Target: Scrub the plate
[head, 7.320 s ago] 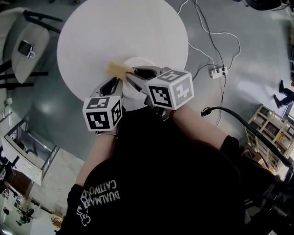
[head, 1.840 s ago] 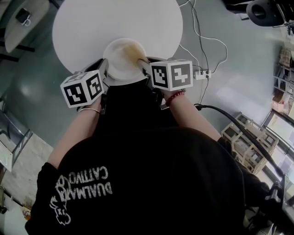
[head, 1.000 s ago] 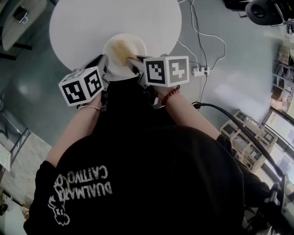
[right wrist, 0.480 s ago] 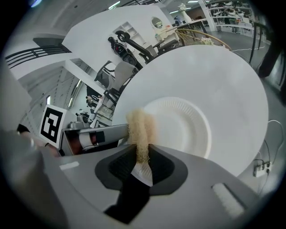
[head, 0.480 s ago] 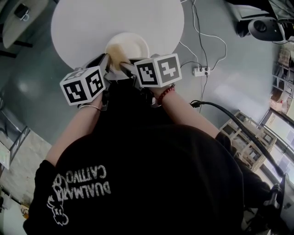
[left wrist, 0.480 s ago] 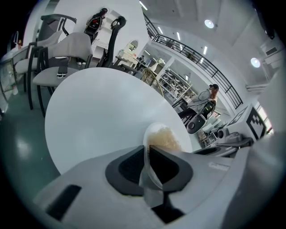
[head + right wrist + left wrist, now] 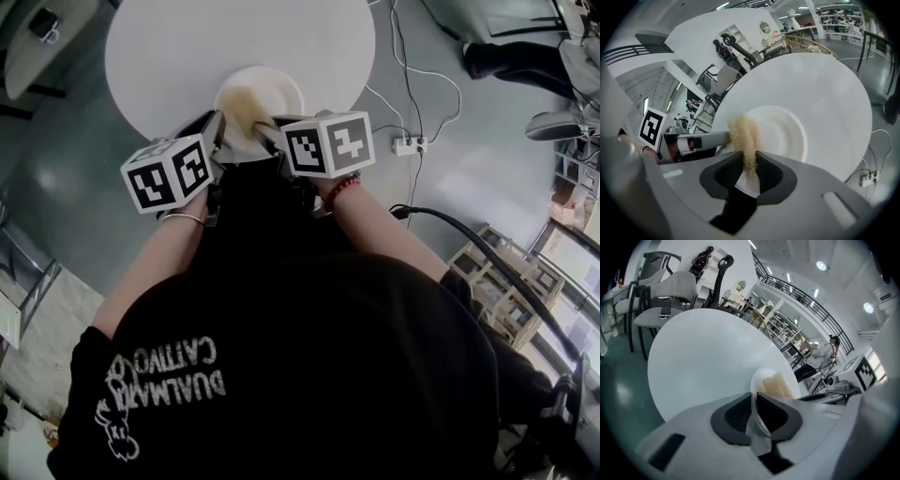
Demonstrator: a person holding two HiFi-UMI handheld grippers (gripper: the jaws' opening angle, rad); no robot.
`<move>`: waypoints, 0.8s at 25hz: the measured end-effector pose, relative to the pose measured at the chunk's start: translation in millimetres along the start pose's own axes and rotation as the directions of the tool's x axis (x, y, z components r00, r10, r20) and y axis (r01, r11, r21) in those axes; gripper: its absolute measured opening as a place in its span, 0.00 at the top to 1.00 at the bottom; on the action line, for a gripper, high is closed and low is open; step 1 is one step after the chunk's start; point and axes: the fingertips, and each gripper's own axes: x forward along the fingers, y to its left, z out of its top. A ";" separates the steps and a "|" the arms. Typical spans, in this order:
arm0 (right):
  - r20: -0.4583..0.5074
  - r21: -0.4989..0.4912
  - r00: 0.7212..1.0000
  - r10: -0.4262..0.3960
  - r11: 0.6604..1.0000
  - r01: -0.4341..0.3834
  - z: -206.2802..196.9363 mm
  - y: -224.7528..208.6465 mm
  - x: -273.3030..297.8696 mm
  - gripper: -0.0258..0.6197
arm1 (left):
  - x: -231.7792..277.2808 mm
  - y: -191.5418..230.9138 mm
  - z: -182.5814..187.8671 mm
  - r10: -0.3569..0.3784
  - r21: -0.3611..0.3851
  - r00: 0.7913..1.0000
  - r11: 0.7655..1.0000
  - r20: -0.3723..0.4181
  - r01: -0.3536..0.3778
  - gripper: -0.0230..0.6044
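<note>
A white paper plate [image 7: 272,89] lies near the front edge of the round white table [image 7: 187,47]. My left gripper [image 7: 217,129] is shut on the plate's near-left rim. In the left gripper view the plate [image 7: 758,380] runs edge-on between the closed jaws of the left gripper [image 7: 753,405]. My right gripper [image 7: 267,127] is shut on a tan fibrous scrubber [image 7: 244,101] that rests on the plate's left part. In the right gripper view the scrubber [image 7: 743,133] rises from the right gripper [image 7: 749,161] over the plate [image 7: 783,129], with the left gripper [image 7: 693,143] alongside.
A grey chair [image 7: 661,296] stands beyond the table [image 7: 703,357], and another seat [image 7: 37,37] is at the upper left. Cables and a power strip [image 7: 405,145] lie on the floor to the right. A person's legs [image 7: 506,56] show at the top right.
The right gripper and scrubber have shifted a little leftward across the plate, then slightly back. The left gripper keeps its hold on the rim. A person's legs came into view at top right.
</note>
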 end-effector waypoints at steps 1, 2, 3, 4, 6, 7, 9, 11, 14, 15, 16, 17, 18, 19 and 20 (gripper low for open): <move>0.002 0.002 1.000 -0.008 1.000 0.008 0.2 -2.3 -1.1 0.83 | -0.2 0.1 0.0 0.000 0.000 1.000 1.000 -0.001 0.000 0.90; 0.004 0.005 1.000 -0.017 1.000 0.017 0.4 -5.0 -2.3 0.83 | -0.7 0.2 0.5 0.002 -0.001 1.000 1.000 -0.001 -0.002 0.90; 0.007 0.009 1.000 -0.027 1.000 0.027 0.8 -7.9 -3.6 0.83 | -1.0 0.4 0.9 0.003 -0.001 1.000 1.000 -0.001 -0.003 0.90; 0.011 0.015 0.999 -0.038 0.999 0.038 1.3 -10.9 -5.0 0.83 | -1.0 0.9 1.0 0.003 -0.002 1.000 1.000 0.000 -0.003 0.90; 0.018 0.027 0.998 -0.059 0.998 0.058 2.0 -17.0 -8.1 0.83 | -0.8 1.8 0.8 0.004 -0.004 1.000 1.000 -0.001 -0.004 0.90; 0.023 0.033 0.997 -0.069 0.997 0.068 2.3 -20.1 -10.1 0.83 | -0.8 2.0 0.7 0.005 -0.004 1.000 1.000 -0.001 -0.005 0.90; 0.034 0.045 0.995 -0.089 0.995 0.088 3.2 -26.8 -15.0 0.83 | -1.1 1.7 0.9 0.005 -0.004 1.000 1.000 -0.001 -0.005 0.90; 0.047 0.058 0.993 -0.108 0.993 0.106 4.6 -33.8 -19.8 0.83 | -1.4 1.7 1.3 0.004 -0.002 1.000 1.000 0.000 -0.004 0.90; 0.064 0.078 0.990 -0.127 0.990 0.121 7.9 -42.1 -24.3 0.83 | -1.3 4.4 2.1 0.005 0.001 1.000 1.000 0.000 -0.005 0.90; 0.069 0.082 0.989 -0.132 0.989 0.126 9.0 -44.0 -25.5 0.83 | -1.4 5.5 2.2 0.006 0.002 1.000 1.000 -0.001 -0.006 0.90; 0.074 0.084 0.988 -0.137 0.988 0.131 10.0 -45.9 -27.0 0.83 | -1.5 6.2 2.2 0.006 0.002 1.000 1.000 -0.001 -0.006 0.90; 0.078 0.085 0.987 -0.143 0.987 0.136 10.9 -47.9 -28.9 0.83 | -1.4 6.2 2.2 0.006 0.001 1.000 1.000 -0.001 -0.006 0.90; 0.083 0.085 0.986 -0.147 0.986 0.140 11.8 -49.8 -31.1 0.83 | -1.3 5.9 2.4 0.005 0.000 1.000 1.000 -0.001 -0.005 0.90; 0.088 0.088 0.985 -0.150 0.986 0.143 12.7 -51.4 -33.0 0.83 | -1.2 5.6 2.7 0.004 -0.002 1.000 1.000 -0.001 -0.004 0.90; 0.094 0.091 0.984 -0.151 0.986 0.143 13.5 -52.4 -34.3 0.83 | -1.4 5.6 3.0 0.003 -0.004 1.000 1.000 -0.001 -0.003 0.90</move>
